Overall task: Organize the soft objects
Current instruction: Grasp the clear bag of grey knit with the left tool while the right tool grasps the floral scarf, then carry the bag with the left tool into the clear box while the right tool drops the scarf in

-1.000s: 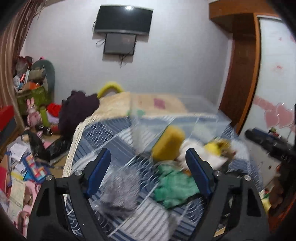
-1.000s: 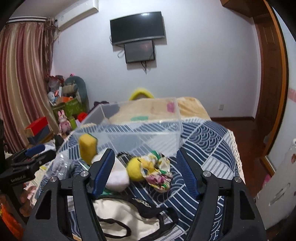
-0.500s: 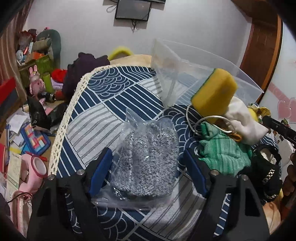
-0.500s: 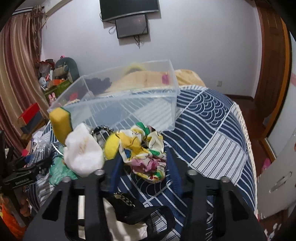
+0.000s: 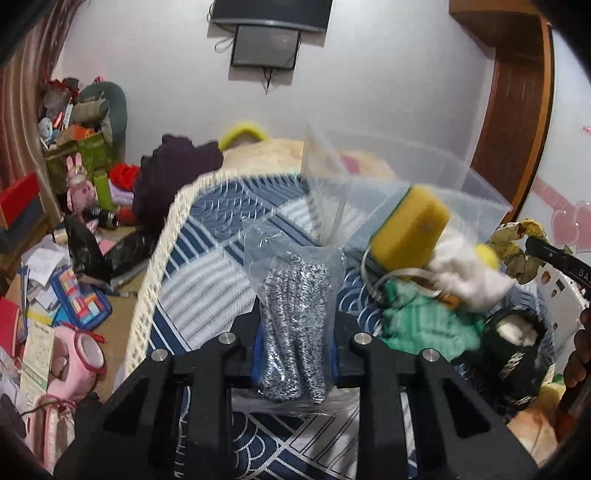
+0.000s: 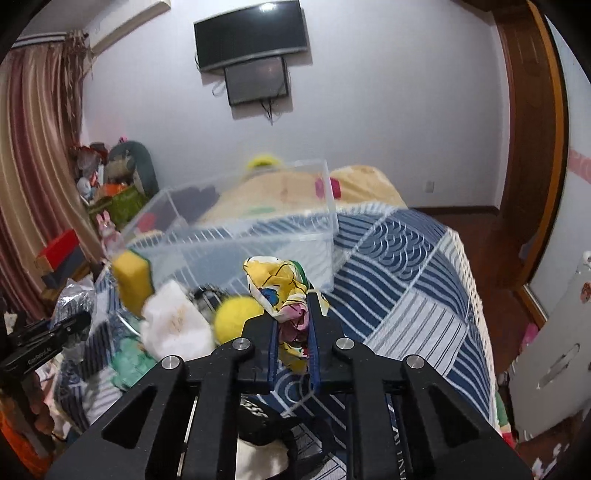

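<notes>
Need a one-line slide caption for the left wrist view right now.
Left tongs shut on the bagged steel scrubber, lifted above the blue patterned bedspread beside the clear plastic bin.

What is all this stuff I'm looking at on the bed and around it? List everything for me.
bagged scourer: 1, silver-grey in a clear bag, clamped in the left gripper
floral cloth: 1, yellow with prints, clamped in the right gripper
sponge: 1, yellow with a green side, atop the pile by the bin
white cloth: 1, white, in the pile
yellow ball: 1, yellow, beside the white cloth
green cloth: 1, green, on the bed
clear bin: 1, transparent, on the bed behind the pile
bedspread: 1, blue and white
TV: 1, black, on the wall
left gripper: 1, black, shut
right gripper: 1, black, shut
</notes>
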Available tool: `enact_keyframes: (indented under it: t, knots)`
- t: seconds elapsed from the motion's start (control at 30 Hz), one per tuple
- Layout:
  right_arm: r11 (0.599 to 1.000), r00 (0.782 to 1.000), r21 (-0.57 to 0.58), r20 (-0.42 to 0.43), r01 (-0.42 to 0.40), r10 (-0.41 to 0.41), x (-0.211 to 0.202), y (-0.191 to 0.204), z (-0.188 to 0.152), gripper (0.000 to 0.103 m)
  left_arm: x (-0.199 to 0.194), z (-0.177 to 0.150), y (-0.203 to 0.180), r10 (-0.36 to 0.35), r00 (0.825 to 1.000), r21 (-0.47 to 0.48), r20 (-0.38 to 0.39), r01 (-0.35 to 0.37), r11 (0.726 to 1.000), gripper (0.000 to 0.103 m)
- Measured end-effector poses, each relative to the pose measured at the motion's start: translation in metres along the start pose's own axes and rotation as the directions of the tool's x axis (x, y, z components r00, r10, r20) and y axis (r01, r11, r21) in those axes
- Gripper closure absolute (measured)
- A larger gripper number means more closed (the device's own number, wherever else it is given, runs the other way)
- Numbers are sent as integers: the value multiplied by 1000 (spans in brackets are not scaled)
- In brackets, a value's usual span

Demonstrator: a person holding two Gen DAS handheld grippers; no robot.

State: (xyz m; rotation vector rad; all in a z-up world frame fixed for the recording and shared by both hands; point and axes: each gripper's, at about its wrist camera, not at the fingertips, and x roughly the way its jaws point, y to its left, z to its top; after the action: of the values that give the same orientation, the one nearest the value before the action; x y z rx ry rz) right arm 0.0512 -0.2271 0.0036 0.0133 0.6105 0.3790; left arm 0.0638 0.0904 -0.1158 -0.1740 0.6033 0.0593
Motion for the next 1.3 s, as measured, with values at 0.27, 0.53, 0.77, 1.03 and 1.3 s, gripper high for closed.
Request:
enact_keyframes:
  t: [0.27,0.53,0.77,1.03,1.3]
  knots:
    - [999,997,-25,73,-32,34,-18,8,26,91,-28,38,-20,-57,991,66,117,50,997,77]
    - [997,990,-52,122,-63,68,-10,17,57,91,-27,79,-39,-141,977,101,162,125,987,77]
    - [995,990,-63,110,-78,85,18,24,74,91,7,105,-45,-142,980,83,137,132,988,77]
    - [994,995,-59,-6,-97,97,64,26,71,91,52,121,-52,-180,982,97,53,174,980,77]
    - [993,987,-57,-129,-103,95,99,29,60,91,95,119,-66,-142,989,149,-36,146,978,77]
